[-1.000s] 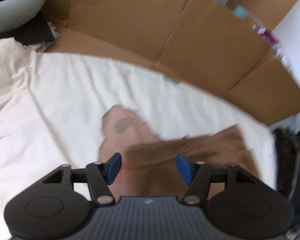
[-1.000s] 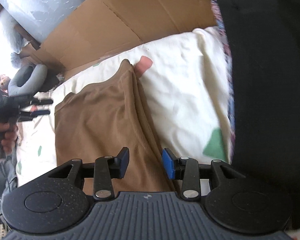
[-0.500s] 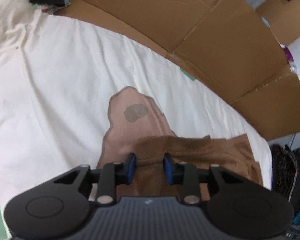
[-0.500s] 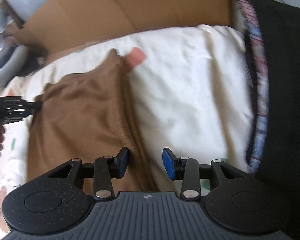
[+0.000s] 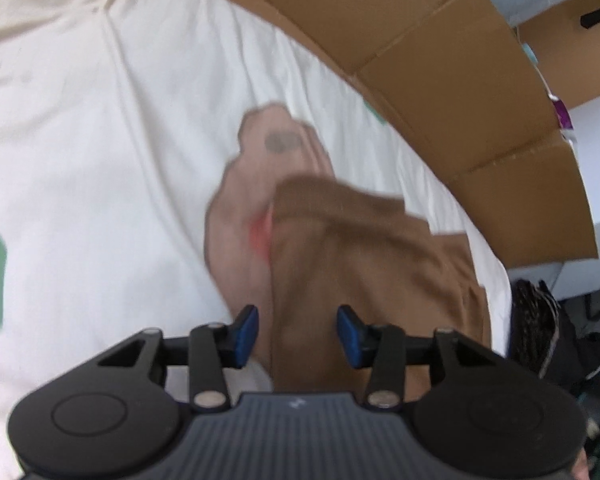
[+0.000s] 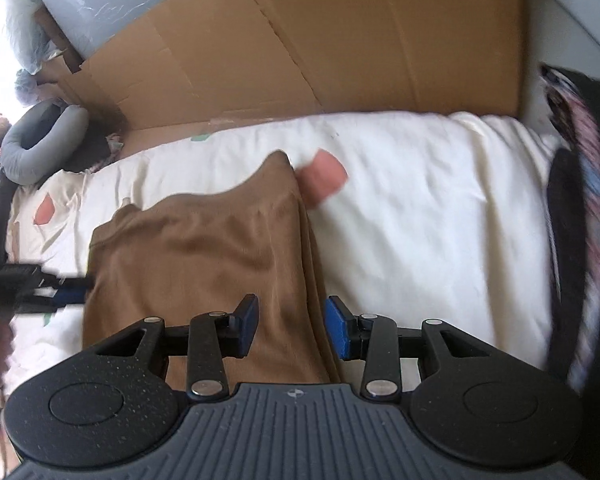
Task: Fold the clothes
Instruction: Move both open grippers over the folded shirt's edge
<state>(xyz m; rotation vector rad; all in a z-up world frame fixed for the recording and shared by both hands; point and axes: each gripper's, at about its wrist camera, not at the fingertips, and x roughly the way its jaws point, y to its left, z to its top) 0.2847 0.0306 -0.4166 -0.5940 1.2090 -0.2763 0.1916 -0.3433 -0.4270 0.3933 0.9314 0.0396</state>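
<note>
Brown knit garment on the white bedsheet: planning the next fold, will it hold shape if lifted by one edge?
Probably not: the brown knit garment shows soft ripples, so it looks floppy. It seems thin and light, likely draping and sliding.

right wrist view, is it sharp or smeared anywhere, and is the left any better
Right wrist view: dark fabric at the right edge streaks with motion blur, window corner blown out. Left wrist view: brown garment soft and blurred, gripper body crisp.
</note>
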